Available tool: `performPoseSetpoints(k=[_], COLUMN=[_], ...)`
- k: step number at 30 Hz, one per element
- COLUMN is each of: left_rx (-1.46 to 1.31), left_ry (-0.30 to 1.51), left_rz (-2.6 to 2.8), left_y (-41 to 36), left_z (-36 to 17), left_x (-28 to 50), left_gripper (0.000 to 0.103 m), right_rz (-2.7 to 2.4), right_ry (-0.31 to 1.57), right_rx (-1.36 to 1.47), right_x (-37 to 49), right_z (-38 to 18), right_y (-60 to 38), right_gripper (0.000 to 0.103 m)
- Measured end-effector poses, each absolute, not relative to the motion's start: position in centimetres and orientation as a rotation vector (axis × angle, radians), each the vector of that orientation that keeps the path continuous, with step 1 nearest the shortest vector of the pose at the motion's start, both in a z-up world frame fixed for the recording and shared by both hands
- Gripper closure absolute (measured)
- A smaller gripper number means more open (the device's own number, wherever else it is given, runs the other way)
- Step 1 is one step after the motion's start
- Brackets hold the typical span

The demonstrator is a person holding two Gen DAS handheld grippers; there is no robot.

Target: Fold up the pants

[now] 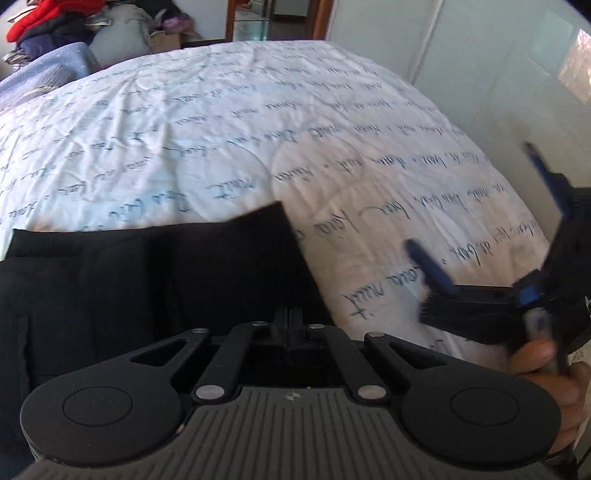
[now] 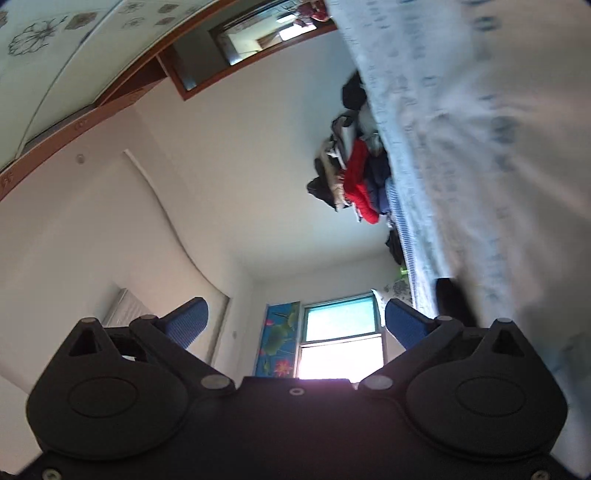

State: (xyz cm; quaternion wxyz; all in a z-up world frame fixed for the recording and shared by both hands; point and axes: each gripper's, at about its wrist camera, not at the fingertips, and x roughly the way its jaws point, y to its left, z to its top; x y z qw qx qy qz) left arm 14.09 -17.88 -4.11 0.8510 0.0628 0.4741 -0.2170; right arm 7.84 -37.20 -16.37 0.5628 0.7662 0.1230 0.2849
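The black pants lie flat and folded on the white bedsheet with blue script, at the lower left of the left wrist view. My left gripper sits low over their right part with its jaws together; I cannot tell whether fabric is pinched. To the right, my right gripper hovers over bare sheet with its blue fingers spread wide, held by a hand. In the right wrist view that gripper is open and empty, aimed up at the wall and window. A dark patch on the bed edge may be the pants.
A heap of clothes with a red garment is piled past the far end of the bed. A blue striped cover lies at the far left corner. A pale wall runs along the bed's right side. A window is lit.
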Motion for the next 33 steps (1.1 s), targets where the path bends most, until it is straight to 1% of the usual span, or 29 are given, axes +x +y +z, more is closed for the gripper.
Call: performPoseSetpoints(k=[1,2,5,7,9,10,11,12,13,14,16,19,21,23,25,28,33], left_rx=[0.13,0.122,0.094,0.071,0.023,-0.005,-0.03,-0.058,-0.081,-0.097,-0.114,-0.154,-0.174,-0.187,-0.204,-0.227,-0.273], left_ry=[0.996,0.987,0.921,0.878,0.859,0.851,0.844,0.834,0.824,0.82,0.826,0.837,0.822,0.813,0.814,0.817,0.833], left_rz=[-0.462,-0.467,-0.433,-0.373,-0.301,-0.262,-0.226,-0.193,-0.163,-0.134,-0.089,-0.055,-0.051,-0.051,-0.057,-0.094,-0.146], left_y=[-18.0,-17.8,-15.5,-12.7,-9.3,-7.5,-5.9,-4.3,-3.0,-1.8,0.2,2.7,4.2,5.1,5.9,6.5,7.5], left_z=[-4.0,-3.6,-1.7,-0.7,-0.2,-0.1,-0.2,-0.2,-0.4,-0.6,-0.9,-0.9,-0.6,-0.5,-0.7,-1.3,-2.5], left_x=[13.9,13.7,12.7,12.1,11.5,11.1,10.8,10.4,10.0,9.7,9.7,9.9,9.7,9.8,9.8,9.8,10.2], left_gripper=[0.09,0.084,0.076,0.076,0.073,0.068,0.06,0.055,0.043,0.036,0.036,0.036,0.035,0.031,0.029,0.028,0.028], right_rz=[0.669,0.695,0.747,0.762,0.806,0.835,0.844,0.835,0.831,0.823,0.776,0.771,0.778,0.793,0.765,0.745,0.675], right_ry=[0.312,0.331,0.398,0.418,0.444,0.476,0.536,0.611,0.679,0.76,0.898,0.981,1.02,1.062,1.077,1.054,1.078], right_rx=[1.763,1.736,1.722,1.724,1.74,1.726,1.683,1.618,1.541,1.433,1.245,1.043,1.016,1.031,0.997,0.95,0.918], right_x=[8.1,8.6,9.1,9.3,9.7,9.9,10.0,10.6,11.3,12.0,13.6,15.5,16.6,17.1,16.7,16.2,16.4], right_z=[-15.9,-15.5,-15.5,-15.2,-14.7,-14.1,-13.4,-12.6,-11.7,-11.0,-9.6,-7.9,-7.7,-8.4,-8.3,-7.1,-7.6], right_y=[-36.6,-35.9,-35.4,-34.8,-34.2,-33.6,-32.9,-31.8,-30.6,-29.2,-26.4,-23.2,-22.0,-21.3,-21.0,-21.2,-21.3], right_gripper=[0.0,0.0,0.0,0.0,0.0,0.0,0.0,0.0,0.0,0.0,0.0,0.0,0.0,0.0,0.0,0.0,0.001])
